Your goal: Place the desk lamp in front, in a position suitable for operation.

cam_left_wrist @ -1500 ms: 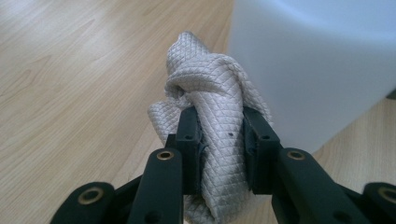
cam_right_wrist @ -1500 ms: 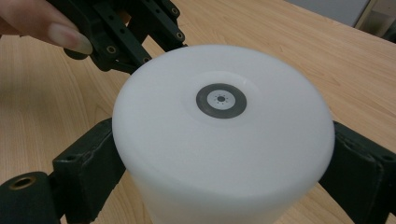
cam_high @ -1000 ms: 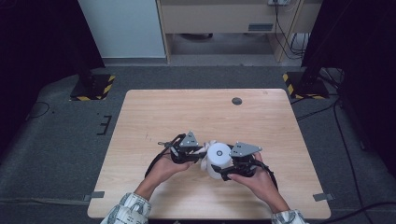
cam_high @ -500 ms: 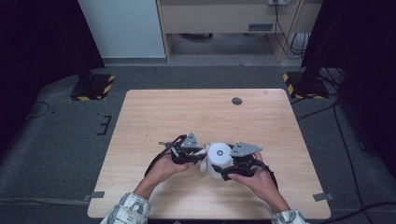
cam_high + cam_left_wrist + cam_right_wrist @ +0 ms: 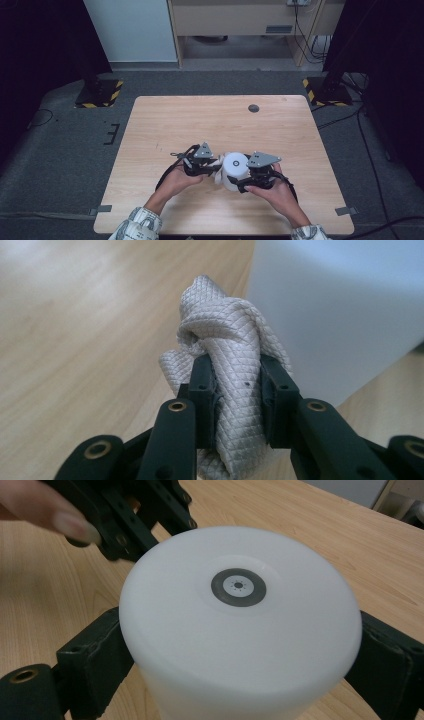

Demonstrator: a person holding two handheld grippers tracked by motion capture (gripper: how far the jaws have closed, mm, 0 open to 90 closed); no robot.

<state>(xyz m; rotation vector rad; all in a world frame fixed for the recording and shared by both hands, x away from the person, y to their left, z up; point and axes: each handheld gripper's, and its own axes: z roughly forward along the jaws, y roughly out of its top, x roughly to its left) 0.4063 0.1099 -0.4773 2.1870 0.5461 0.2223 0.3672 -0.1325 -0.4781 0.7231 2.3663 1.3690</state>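
Near the front of the table [image 5: 165, 120], the right gripper [image 5: 240, 680] squeezed a white tub [image 5: 240, 630] while the left gripper [image 5: 235, 385] pinched a cloth [image 5: 225, 335] beside it; wiping looked underway, so next the cloth should rub its side

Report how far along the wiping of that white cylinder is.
Done: the left gripper is shut on a bunched grey cloth, and the right gripper clamps the white cylinder upright on the table. In hand: cloth sits beside the cylinder's side wall. Left: how much has been wiped cannot be told.
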